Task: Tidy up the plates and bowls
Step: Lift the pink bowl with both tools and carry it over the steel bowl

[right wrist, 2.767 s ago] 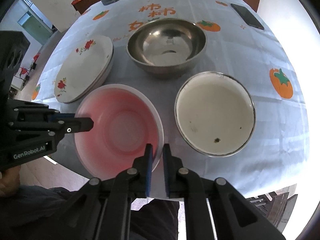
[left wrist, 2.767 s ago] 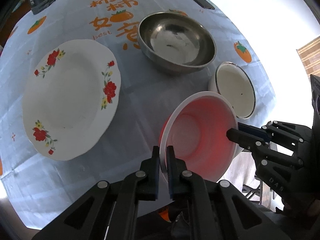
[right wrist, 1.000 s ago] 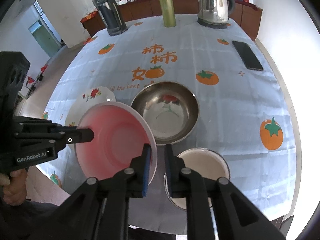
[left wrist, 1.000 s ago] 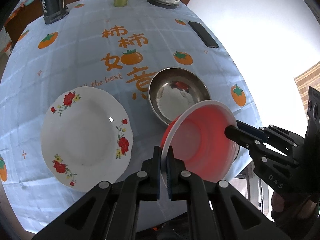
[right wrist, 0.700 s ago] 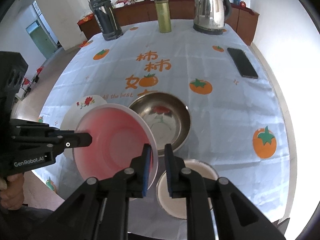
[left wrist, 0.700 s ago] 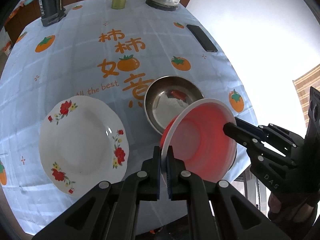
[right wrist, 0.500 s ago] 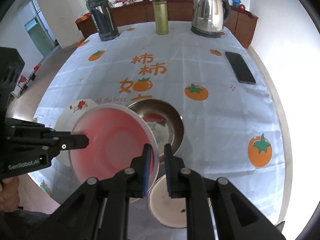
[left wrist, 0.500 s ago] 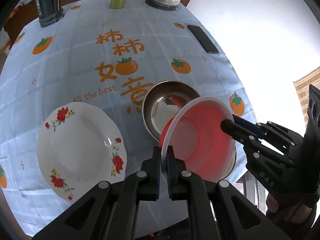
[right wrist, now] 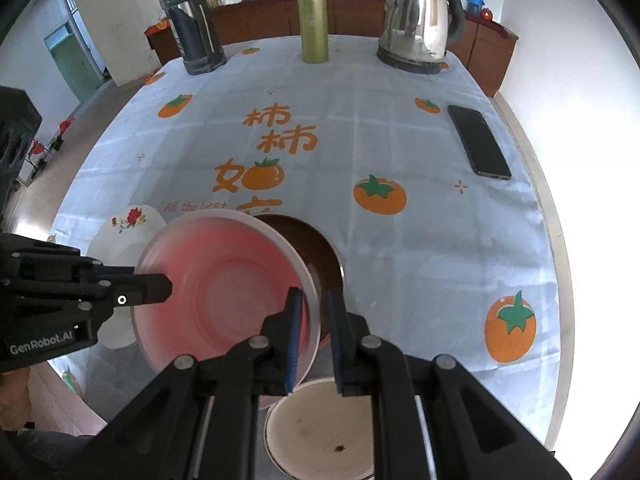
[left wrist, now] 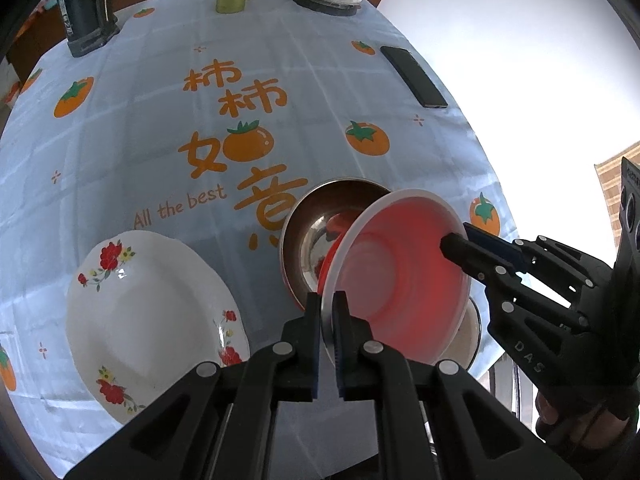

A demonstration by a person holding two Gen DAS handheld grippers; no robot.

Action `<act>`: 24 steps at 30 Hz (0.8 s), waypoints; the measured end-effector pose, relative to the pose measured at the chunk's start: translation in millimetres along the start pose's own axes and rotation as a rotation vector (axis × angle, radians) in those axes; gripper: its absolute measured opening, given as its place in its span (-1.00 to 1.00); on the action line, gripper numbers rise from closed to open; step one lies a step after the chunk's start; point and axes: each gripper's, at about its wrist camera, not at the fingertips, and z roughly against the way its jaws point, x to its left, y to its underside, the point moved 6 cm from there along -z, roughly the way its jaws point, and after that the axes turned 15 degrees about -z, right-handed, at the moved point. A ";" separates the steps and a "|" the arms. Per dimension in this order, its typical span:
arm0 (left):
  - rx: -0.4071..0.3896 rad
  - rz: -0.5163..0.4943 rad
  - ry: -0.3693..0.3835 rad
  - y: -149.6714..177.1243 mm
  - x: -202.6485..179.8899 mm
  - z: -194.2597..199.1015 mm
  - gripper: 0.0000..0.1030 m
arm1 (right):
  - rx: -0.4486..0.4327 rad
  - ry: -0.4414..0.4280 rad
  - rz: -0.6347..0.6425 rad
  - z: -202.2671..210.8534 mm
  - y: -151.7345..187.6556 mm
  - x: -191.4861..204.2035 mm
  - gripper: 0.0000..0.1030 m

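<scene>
while both tools grip its rim, pink bowl [left wrist: 396, 280] above steel bowl [left wrist: 308, 236]

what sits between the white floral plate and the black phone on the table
The steel bowl, with the red plastic bowl held above it; clearest in the left wrist view.

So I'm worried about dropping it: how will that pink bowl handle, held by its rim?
The pink bowl looks like thin translucent plastic, so probably light and slightly flexible. Pinched only at opposite rim edges by the left gripper and right gripper, it might slip or pivot.
</scene>
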 end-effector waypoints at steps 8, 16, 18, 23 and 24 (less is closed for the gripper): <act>0.010 0.012 -0.002 -8.1 3.0 -7.4 -0.86 | 0.015 0.017 0.018 -10.6 -8.1 -2.9 -0.76; 0.033 0.028 0.006 -11.1 7.2 -18.0 -0.85 | 0.039 0.035 0.034 -23.3 -15.4 -3.4 -0.76; 0.036 0.029 0.005 -11.0 7.9 -19.9 -0.85 | 0.044 0.036 0.038 -26.0 -15.8 -3.1 -0.76; 0.043 0.038 0.010 -11.0 9.8 -23.2 -0.85 | 0.052 0.042 0.046 -30.3 -16.3 -2.7 -0.76; 0.045 0.041 0.012 -10.9 10.1 -23.7 -0.84 | 0.054 0.043 0.049 -31.3 -16.5 -2.7 -0.76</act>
